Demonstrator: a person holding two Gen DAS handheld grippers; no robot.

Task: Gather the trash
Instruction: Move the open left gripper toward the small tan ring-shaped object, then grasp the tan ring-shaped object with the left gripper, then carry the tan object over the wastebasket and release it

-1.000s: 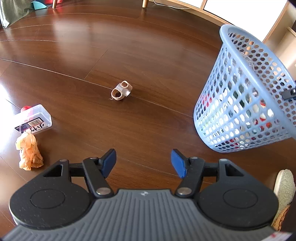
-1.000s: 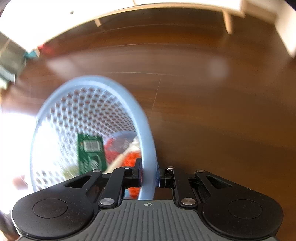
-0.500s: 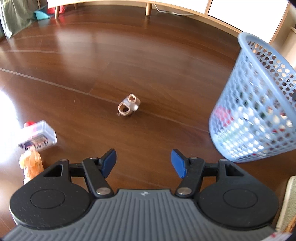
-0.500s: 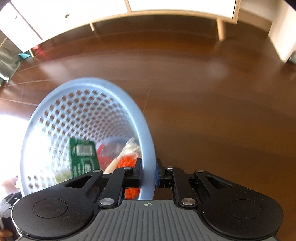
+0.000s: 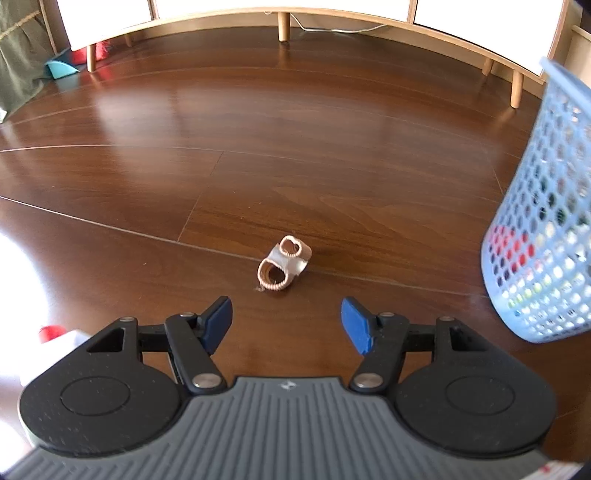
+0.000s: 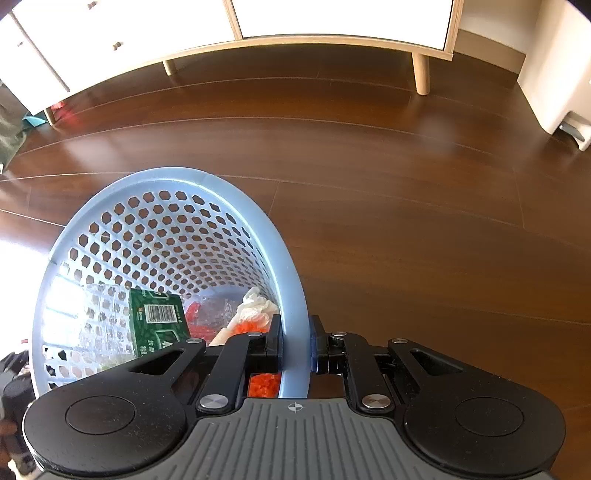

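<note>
The left gripper, jaws spread and empty, faces a cardboard scrap on the floor. Only the right view shows the right gripper pinching the basket rim, trash inside.

The floor under me was dark brown wood planks, glossy, with pale seams running across and a bright patch of glare at the left edge. On it, just ahead of my left gripper, lay a small tan paired-ring piece, touching the boards near a seam. At the far left a clear plastic box with a red cap sat washed out by the glare. Light wooden furniture legs stood on the boards at the back
</note>
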